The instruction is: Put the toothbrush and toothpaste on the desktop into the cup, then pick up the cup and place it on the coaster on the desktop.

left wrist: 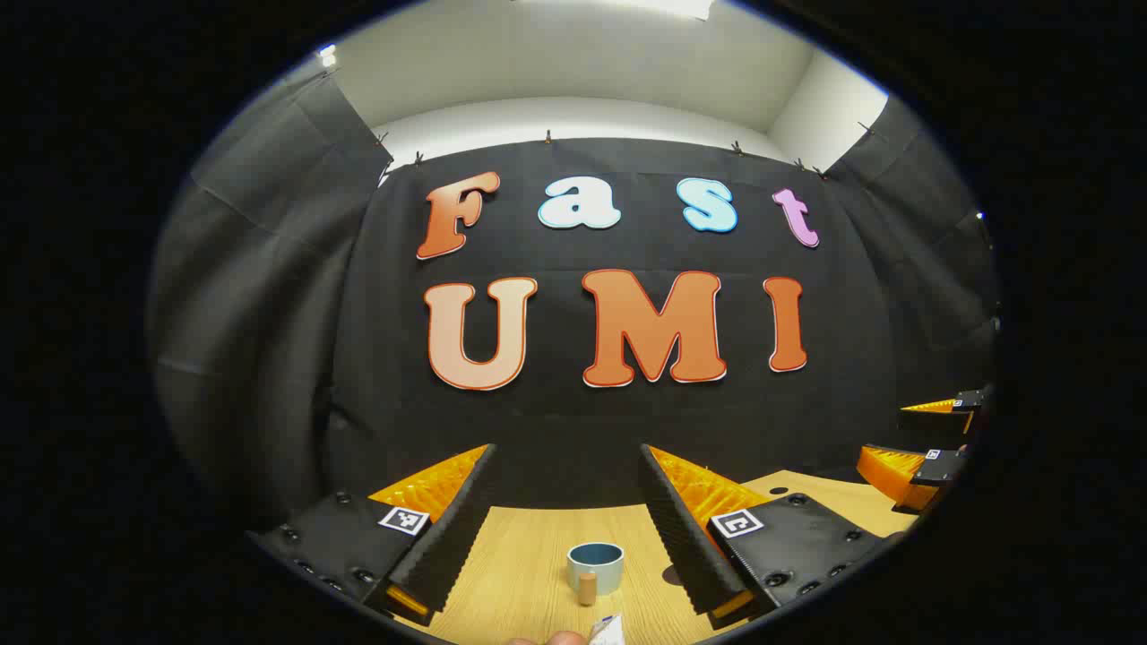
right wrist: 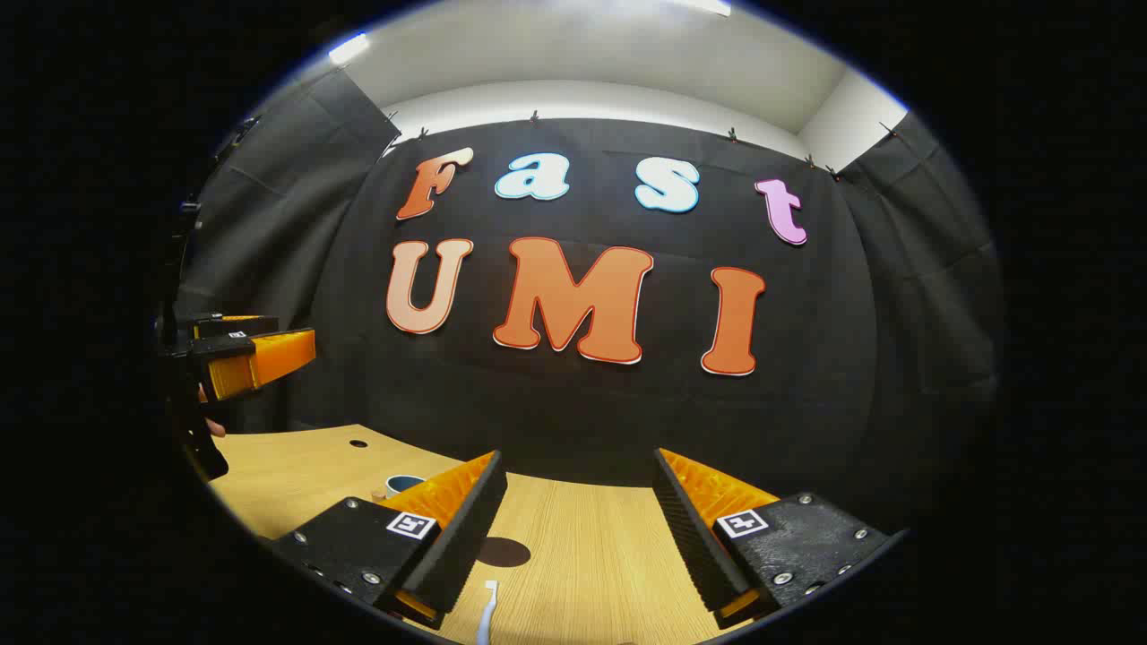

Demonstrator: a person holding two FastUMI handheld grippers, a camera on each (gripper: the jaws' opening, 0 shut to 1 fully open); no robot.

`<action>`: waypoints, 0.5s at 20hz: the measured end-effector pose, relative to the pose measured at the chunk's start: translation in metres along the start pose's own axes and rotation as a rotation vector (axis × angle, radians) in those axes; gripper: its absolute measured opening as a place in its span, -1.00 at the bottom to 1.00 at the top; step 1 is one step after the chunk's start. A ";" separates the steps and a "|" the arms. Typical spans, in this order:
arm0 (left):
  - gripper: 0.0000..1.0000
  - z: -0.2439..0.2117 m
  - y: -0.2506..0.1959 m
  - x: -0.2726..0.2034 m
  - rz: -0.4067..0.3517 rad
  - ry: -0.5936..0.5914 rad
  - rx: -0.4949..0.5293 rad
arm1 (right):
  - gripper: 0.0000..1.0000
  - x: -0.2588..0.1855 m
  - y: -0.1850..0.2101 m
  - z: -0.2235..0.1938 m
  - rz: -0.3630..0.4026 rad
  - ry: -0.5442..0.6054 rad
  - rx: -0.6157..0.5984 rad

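- While both grippers hang above the desk [right wrist: 582, 537], nothing has been picked up yet.
- The left gripper [left wrist: 566, 502] has its fingers spread wide with nothing between them. The right gripper [right wrist: 578, 528] is the same: wide and empty.
- The cup [left wrist: 596, 566] stands upright on the desk, in front of the left gripper. A little cork-coloured thing stands just in front of it.
- The toothbrush [right wrist: 487, 609] lies on the desk near the right gripper's left finger. Just its white end peeks in at the bottom.
- A white corner [left wrist: 607, 629] at the bottom edge of the left gripper view may be the toothpaste, but it is too cut off to be sure.
- The dark round patch [right wrist: 502, 551] on the desk looks like the coaster.
- I think the first job is grabbing the toothbrush. To do it well, go down slowly with one finger on each side of the handle, squeeze in the middle, then lift it straight so it does not tip.
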State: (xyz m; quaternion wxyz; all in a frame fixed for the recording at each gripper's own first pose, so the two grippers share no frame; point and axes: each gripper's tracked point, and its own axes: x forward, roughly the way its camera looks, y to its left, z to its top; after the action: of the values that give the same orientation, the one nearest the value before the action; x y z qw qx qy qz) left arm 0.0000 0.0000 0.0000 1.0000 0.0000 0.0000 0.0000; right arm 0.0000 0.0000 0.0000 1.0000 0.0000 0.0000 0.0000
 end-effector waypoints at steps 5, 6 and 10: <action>0.90 -0.016 -0.003 -0.001 -0.021 0.039 -0.056 | 1.00 -0.001 -0.001 0.001 -0.019 -0.004 0.001; 0.90 -0.019 -0.003 0.000 -0.021 0.052 -0.074 | 0.96 -0.001 0.000 0.000 -0.017 -0.001 0.002; 0.90 -0.024 0.000 0.001 -0.010 0.064 -0.078 | 0.96 -0.003 0.002 -0.002 0.002 0.013 0.014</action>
State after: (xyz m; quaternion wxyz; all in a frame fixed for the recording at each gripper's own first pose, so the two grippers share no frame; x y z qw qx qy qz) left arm 0.0008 0.0001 -0.0237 0.9987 -0.0390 0.0321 -0.0051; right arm -0.0025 0.0016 -0.0022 1.0000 0.0072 0.0064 0.0011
